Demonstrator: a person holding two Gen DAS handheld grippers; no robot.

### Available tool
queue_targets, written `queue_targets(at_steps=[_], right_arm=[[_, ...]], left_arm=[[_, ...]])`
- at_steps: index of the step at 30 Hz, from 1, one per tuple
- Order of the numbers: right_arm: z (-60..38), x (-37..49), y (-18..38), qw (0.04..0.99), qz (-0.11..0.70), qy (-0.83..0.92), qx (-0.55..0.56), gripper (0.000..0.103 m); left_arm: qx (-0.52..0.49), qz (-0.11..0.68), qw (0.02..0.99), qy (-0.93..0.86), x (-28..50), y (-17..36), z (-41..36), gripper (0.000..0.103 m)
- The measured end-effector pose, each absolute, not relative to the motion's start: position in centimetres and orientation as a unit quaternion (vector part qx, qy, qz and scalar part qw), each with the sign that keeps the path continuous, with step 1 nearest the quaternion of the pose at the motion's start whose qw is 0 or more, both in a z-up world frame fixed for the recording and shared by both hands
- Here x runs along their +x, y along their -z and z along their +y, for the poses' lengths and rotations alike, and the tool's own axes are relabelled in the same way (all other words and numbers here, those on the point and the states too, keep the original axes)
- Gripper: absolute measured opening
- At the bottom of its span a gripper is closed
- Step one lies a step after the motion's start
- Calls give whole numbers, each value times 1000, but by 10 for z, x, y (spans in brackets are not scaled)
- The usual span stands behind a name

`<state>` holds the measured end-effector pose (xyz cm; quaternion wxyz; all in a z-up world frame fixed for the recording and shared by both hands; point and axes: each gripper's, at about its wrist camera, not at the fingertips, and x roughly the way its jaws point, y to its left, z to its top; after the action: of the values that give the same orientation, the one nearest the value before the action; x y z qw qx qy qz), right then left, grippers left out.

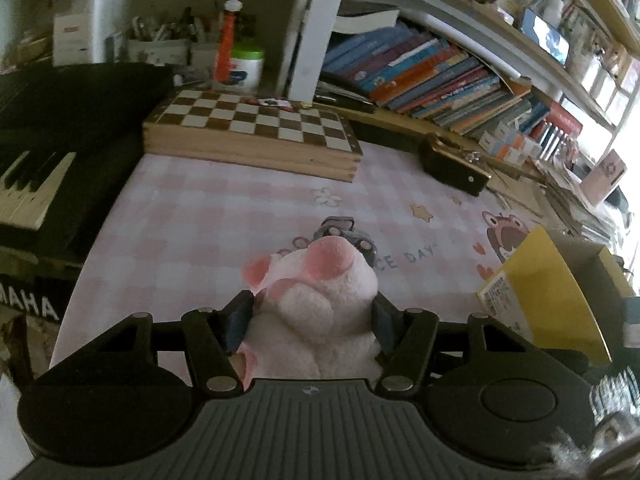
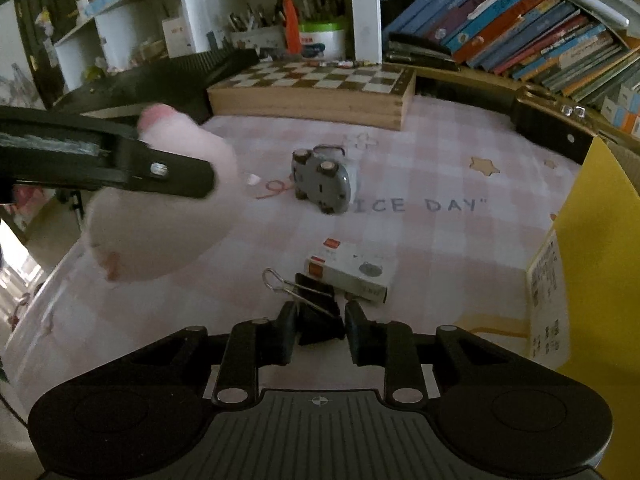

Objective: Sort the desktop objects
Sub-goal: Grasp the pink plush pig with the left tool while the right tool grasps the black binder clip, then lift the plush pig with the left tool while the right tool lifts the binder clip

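So the left gripper (image 1: 312, 320) is squeezing the pink plush toy (image 1: 320, 300), lifted left of the toy car (image 2: 322, 178), probably to sort it; the right gripper (image 2: 320, 336) pinches the binder clip (image 2: 316, 300) just this side of the car.

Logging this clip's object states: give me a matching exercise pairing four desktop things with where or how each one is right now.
Things:
1. pink plush toy
2. black binder clip
3. grey toy car
4. chessboard box

States:
A. lying overturned, wheels up, on the mat
B. at the back of the desk, by the shelves
C. clamped in the left tool
D. pinched in the right tool

Pairs: 1-C, 2-D, 3-A, 4-B
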<state>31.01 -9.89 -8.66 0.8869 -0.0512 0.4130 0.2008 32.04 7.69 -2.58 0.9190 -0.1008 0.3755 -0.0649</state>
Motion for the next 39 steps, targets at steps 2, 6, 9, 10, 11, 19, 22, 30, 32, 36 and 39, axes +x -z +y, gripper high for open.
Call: queue_targets(at_steps=[2,6,9,10,11,19,22,30,32,36,39], right_arm=[[-96,309,88,887,412,-201,-57,31],[-91,313,92,885,415,-201,-65,37],[-89,314,95,887,408,-204,-65,37],[-88,315,95,888,407,-206,-65,38],[-87,316,96,888,406,-206,-64,38],[-96,320,92,882,410,-230,-36,26],[-99,314,84,886,399,-236,-34,26],[-115,299,55,897,374,-235,-20,26],[-118,295,49,899,370,-232,-18,26],[-122,287,41,905,361,-226,-13,26],[-123,281,35,910,352,-220,-13,26]], left_arm=[[-103,376,919,60,314,25,79,59],[-112,380,917,47,306,25,83,59],[-113,385,915,40,301,25,85,59],[-113,387,914,40,300,25,85,59],[-112,388,914,38,299,25,85,59],[-111,382,917,36,296,21,83,59],[-116,375,919,36,293,15,83,59],[-131,357,924,43,274,0,81,59],[-135,351,925,46,268,-4,80,59],[-139,341,928,54,258,-9,79,59],[-142,335,929,61,250,-11,79,59]])
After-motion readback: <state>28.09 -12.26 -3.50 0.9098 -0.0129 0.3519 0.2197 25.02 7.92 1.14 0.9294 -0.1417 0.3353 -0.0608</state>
